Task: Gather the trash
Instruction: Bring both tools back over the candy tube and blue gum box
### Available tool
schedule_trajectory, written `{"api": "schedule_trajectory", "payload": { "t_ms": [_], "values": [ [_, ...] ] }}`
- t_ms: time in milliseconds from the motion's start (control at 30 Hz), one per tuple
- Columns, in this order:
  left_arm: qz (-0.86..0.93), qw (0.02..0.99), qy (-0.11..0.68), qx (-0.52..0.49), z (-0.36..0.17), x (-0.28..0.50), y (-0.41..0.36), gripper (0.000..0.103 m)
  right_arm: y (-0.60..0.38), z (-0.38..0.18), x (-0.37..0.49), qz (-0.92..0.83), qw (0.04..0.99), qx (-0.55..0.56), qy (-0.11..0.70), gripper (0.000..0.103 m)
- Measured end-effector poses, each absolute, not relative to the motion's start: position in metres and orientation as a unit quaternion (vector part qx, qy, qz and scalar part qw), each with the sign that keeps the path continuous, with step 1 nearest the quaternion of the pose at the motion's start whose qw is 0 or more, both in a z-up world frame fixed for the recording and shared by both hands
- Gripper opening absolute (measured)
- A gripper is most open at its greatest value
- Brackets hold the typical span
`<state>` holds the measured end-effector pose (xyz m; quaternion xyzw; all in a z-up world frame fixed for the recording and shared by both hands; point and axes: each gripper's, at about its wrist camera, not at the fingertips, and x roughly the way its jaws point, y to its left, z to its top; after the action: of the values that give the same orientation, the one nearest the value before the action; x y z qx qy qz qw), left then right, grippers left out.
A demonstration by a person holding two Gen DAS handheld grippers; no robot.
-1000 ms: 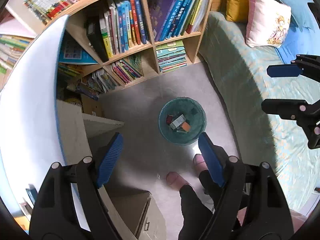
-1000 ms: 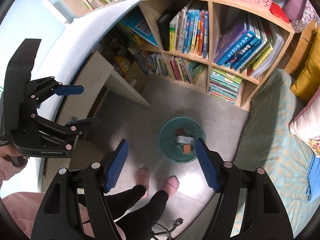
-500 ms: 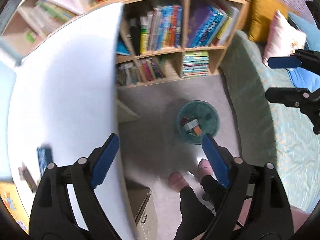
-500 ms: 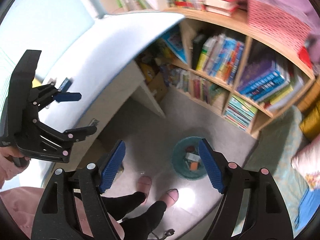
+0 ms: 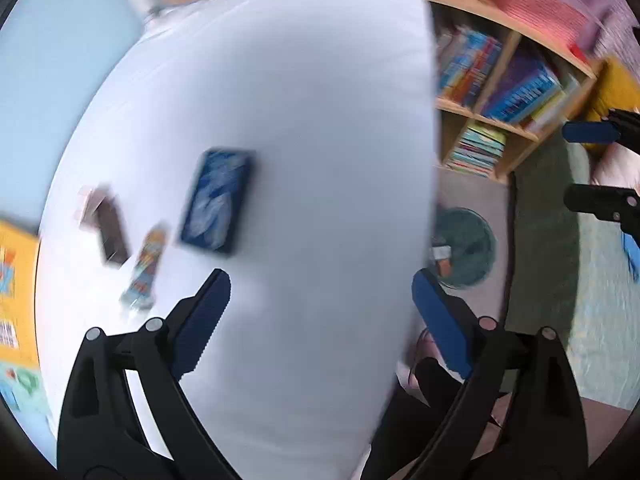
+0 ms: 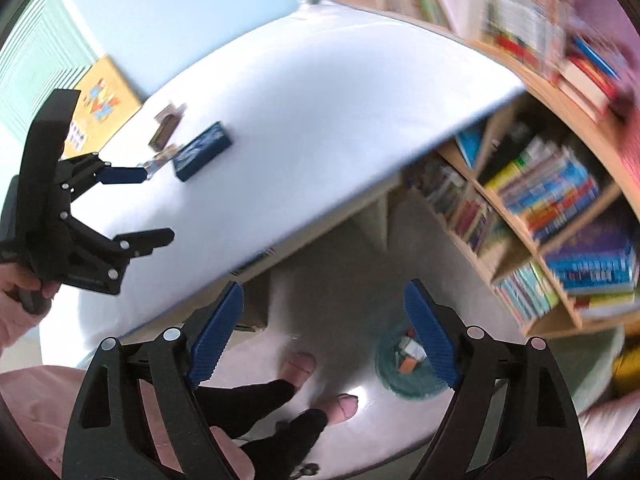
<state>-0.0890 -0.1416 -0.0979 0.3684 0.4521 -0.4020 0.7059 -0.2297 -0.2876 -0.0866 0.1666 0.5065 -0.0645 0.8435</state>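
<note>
**Empty grippers swing over white table as wrappers wait**

The left gripper (image 5: 320, 304) hangs over the white table (image 5: 304, 128), its jaws just widened, nothing between them. At its ten o'clock lie a dark blue packet (image 5: 218, 208), a colourful wrapper (image 5: 146, 268) and a brown packet (image 5: 106, 230), all blurred. The right gripper (image 6: 324, 328), jaws likewise just spread and empty, points at the floor, where the green trash bin (image 6: 404, 380) sits at five o'clock, scraps inside, near the person's pink slippers (image 6: 298, 364). A bookshelf (image 6: 560, 216) fills three o'clock.
</note>
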Motion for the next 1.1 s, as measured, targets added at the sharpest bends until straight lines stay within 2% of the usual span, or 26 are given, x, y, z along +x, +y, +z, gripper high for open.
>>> {"api": "schedule_trajectory", "payload": {
  "t_ms": [500,1100],
  "values": [
    [-0.291,0.759,0.489,0.316,-0.102,0.022,-0.045,0.09,-0.218,-0.101,-0.098,0.038,0.84,0.019,0.541,0.088],
    [-0.282,0.749,0.518,0.301,-0.134,0.089,-0.041,0.09,-0.192,-0.149,-0.014,0.081,0.81,-0.075,0.576,0.089]
  ]
}}
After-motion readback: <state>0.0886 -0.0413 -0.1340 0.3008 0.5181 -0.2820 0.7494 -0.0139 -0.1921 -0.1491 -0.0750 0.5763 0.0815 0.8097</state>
